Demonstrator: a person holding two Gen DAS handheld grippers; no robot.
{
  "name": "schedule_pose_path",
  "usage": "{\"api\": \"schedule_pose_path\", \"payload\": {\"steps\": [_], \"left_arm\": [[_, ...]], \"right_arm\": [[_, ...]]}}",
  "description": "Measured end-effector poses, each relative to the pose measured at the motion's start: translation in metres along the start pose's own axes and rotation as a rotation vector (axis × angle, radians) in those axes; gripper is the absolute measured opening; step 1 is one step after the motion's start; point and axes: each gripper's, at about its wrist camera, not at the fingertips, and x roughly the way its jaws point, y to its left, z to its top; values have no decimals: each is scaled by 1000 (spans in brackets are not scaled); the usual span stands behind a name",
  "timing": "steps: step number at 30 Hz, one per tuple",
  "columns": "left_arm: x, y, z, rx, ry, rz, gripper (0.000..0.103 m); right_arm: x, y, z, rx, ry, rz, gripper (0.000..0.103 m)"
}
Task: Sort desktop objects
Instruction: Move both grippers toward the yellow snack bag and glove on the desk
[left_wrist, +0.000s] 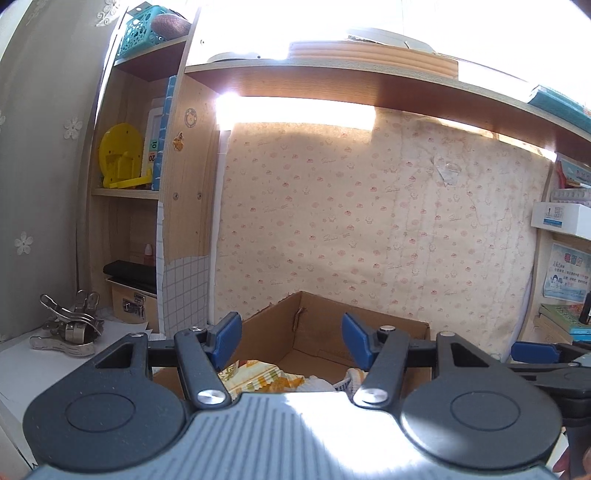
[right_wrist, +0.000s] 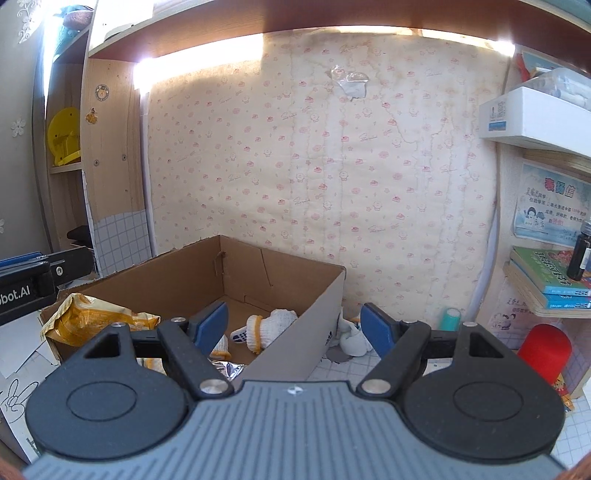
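Cardboard box (right_wrist: 207, 273) holds knitted socks (right_wrist: 271, 325), crinkly packet (right_wrist: 99, 319); both grippers' jaws wide.

Both wrist views near cardboard box (right_wrist: 207, 273).

Patterned wallpaper (right_wrist: 332, 177) with small pink motifs covers the wall, a scrap of torn tape (right_wrist: 351, 83) stuck high on it. On the left shelving, a yellow plastic disc (left_wrist: 120, 155) stands upright under a teal basket (left_wrist: 142, 29). Metal clips (left_wrist: 72, 328) lie heaped on a white surface (their number is unclear). On the right, stacked books (right_wrist: 550, 280) fill a shelf beneath a printed poster (right_wrist: 550, 206); below sits a red cap (right_wrist: 545, 350).
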Motion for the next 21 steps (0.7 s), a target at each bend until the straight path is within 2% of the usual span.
{"api": "schedule_pose_path", "payload": {"steps": [21], "left_arm": [[-43,-102,-33,137,-47,-247,63]], "right_arm": [[-73,-87,-40,88,-40,-172,80]]}}
